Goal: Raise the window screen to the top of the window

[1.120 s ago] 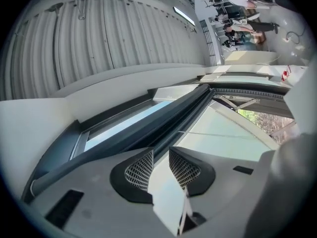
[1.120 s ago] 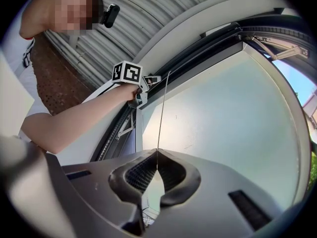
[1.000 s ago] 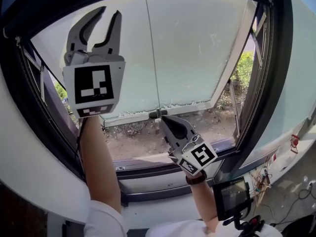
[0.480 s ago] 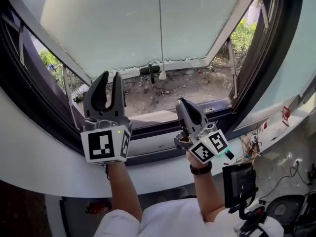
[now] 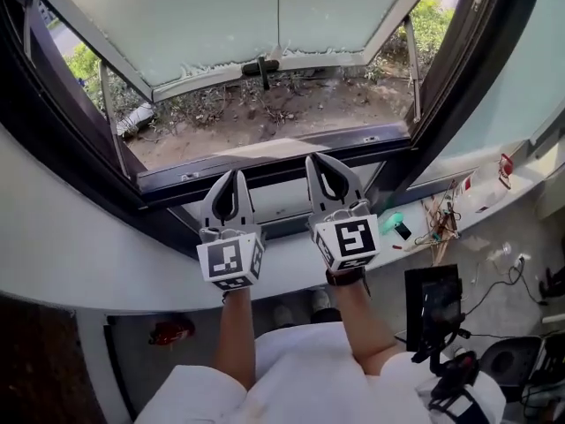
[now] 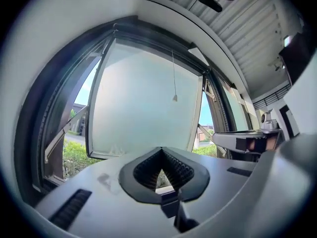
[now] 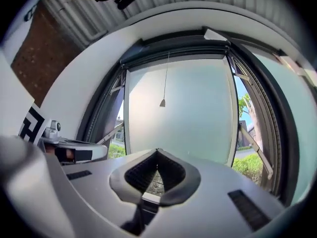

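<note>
The window frame (image 5: 265,170) is dark, and its frosted sash (image 5: 212,16) is swung outward. A thin pull cord (image 6: 173,73) with a small bead (image 7: 162,103) hangs from the dark housing (image 7: 173,46) along the top of the frame. No screen mesh shows across the opening. My left gripper (image 5: 234,177) is low in front of the sill, and its jaws have just been closing with nothing between them. My right gripper (image 5: 320,159) is beside it, also shut and empty. In the gripper views the left gripper (image 6: 161,150) and the right gripper (image 7: 157,151) both point toward the window.
A wide white sill (image 5: 106,263) runs below the frame. A dark tablet on a stand (image 5: 433,303) and loose wires (image 5: 437,223) are at the right. A black sash handle (image 5: 260,64) sits at the pane's lower edge. Bare ground and bushes lie outside.
Both grippers came down from in front of the pane to sill height, the left one much further. The left jaws went from open to shut. The head view tilted downward.
</note>
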`<state>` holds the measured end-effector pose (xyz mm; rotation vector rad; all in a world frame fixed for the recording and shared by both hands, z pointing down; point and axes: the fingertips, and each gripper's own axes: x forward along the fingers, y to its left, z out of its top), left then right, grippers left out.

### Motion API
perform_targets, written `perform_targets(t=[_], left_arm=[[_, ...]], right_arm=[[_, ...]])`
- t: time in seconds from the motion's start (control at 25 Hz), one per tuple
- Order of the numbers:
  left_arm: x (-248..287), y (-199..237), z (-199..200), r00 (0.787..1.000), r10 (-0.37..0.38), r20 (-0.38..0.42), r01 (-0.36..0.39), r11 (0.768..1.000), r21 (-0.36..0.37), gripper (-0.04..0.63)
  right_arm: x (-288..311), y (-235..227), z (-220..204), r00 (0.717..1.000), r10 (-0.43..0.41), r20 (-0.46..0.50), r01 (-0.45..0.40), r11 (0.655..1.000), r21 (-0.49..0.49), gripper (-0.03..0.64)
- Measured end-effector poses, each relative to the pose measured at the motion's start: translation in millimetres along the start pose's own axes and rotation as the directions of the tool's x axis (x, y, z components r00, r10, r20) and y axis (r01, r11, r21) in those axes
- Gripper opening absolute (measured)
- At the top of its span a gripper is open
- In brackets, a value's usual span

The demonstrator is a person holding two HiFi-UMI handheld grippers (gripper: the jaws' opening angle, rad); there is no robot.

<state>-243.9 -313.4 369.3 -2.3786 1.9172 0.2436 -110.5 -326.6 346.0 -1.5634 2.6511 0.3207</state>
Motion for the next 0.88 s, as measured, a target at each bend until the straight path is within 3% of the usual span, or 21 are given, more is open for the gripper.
perform_targets(t=[0.28, 0.6, 0.72, 0.88], left_arm=[[1, -10, 13, 0.999, -0.031, 0.028, 0.030, 0.999, 0.031, -0.002], [16, -18, 23, 0.995, -0.086, 0.045, 0.092, 0.984, -0.156, -0.002], [22, -24, 31, 0.992, -0.102, 0.069, 0.108, 0.990, -0.091, -0.002], [25, -24, 29, 0.996, -0.078, 0.036, 0.079, 0.996, -0.045, -0.002]], right_arm=[[8, 22, -5, 0.998, 0.064, -0.027, -0.063, 0.997, 0.053, 0.002], [14, 8, 7, 0.998, 0.066, 0.008, -0.066, 0.996, 0.052, 0.002], [15, 0, 7, 0.998, 0.055, 0.021, -0.057, 0.995, 0.078, 0.002], [13, -2, 4, 0.999, 0.044, 0.025, -0.046, 0.995, 0.086, 0.002]])
